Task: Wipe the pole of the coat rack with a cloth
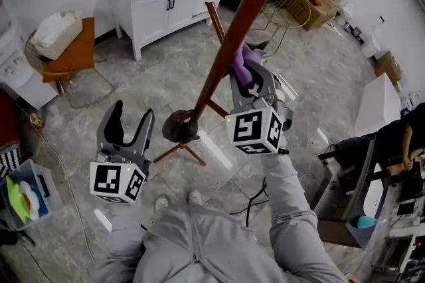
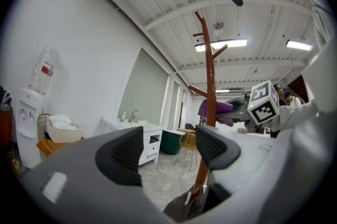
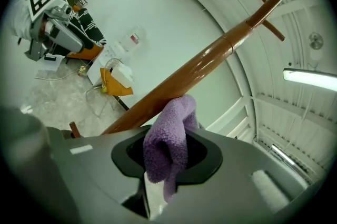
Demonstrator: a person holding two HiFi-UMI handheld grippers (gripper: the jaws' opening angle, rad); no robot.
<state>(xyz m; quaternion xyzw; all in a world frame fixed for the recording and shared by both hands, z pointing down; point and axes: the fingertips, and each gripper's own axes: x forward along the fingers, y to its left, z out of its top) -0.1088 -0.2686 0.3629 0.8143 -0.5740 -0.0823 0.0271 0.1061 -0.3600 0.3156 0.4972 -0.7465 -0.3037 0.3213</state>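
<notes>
With fingers (image 3: 206,156) of the right gripper (image 1: 248,74) pinching the purple cloth (image 3: 167,140) and holding it on the pole (image 3: 202,67) of the coat rack (image 1: 180,126) (left gripper (image 2: 168,147) spread, empty, bracing nothing), risking tipping the rack by pushing sideways.

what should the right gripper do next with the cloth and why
Probably slide the right gripper along the pole with the cloth pressed to the wood. Its jaws are shut on the cloth, whose bunched end lies against the pole, so a stroke looks like the natural next move. The left gripper is open and empty, apart from the pole.
</notes>
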